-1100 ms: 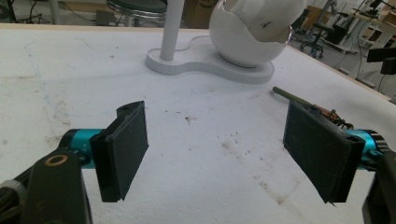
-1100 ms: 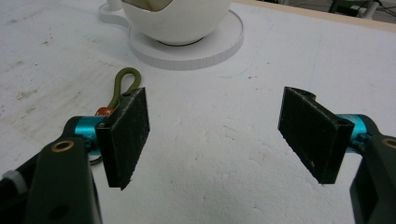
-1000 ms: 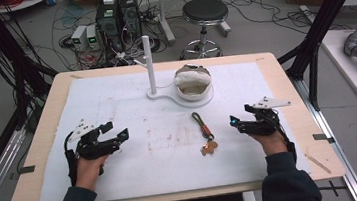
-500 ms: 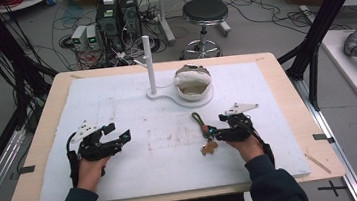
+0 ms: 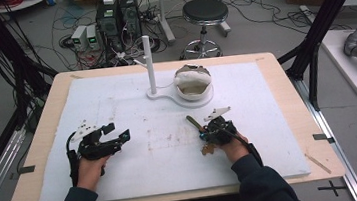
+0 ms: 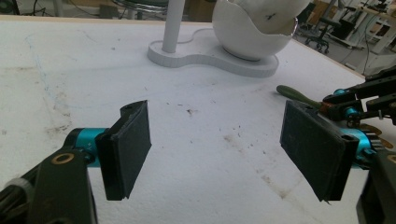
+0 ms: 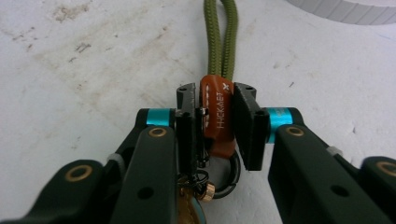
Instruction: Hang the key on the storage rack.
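Right gripper (image 7: pixel 215 126) has its jaws pinched onto the orange tab (image 7: pixel 217 112) of a green-corded keychain (image 5: pixel 195 124) on the table (image 5: pixel 263 61), while left gripper (image 6: pixel 219 149) hovers wide open, holding nothing.

The high view looks forward and down from above the person's side onto the whole counter (image 5: pixel 263 64), with the floor, a stool (image 5: pixel 204 12) and computer boxes (image 5: pixel 118 17) beyond its far edge. The left gripper view sits low, just over the white mat, looking along its own jaws across the counter toward the white stand (image 6: pixel 211 53) and the egg-shaped bowl (image 6: pixel 254 28) upon it; both also appear at the far middle of the high view. The right gripper view is very close to the surface, facing down its jaws at an orange leather tab (image 7: pixel 217 112) and olive cord (image 7: pixel 219 35), which the high view shows small at right of centre.
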